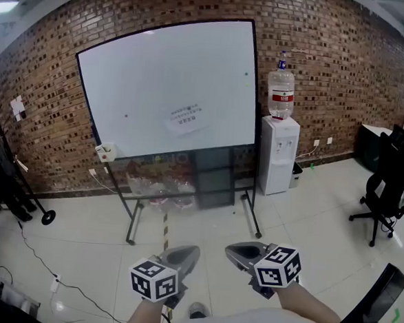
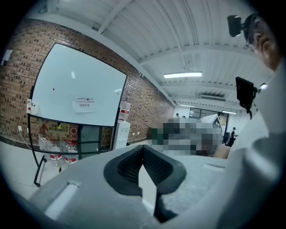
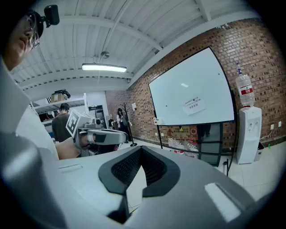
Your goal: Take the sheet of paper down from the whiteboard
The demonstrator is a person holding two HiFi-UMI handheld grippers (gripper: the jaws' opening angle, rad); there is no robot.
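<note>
1. Plastic bottles (image 1: 160, 187) crowd the rack under the whiteboard (image 1: 160, 65). To its right, a red-labelled water jug (image 1: 280, 94) tops a white dispenser (image 1: 278, 156).
2. The sheet of paper (image 1: 186, 118) hangs on the whiteboard's lower middle, its print too small to read.
3. An office chair (image 1: 387, 184) stands far right.
4. The left hand-held gripper (image 1: 189, 250) and right hand-held gripper (image 1: 234, 249) are closed and empty, well short of the board.

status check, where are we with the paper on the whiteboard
Left tool and right tool shut, empty. Sheet of paper on whiteboard, untouched. Whiteboard far across the floor, out of reach.
</note>
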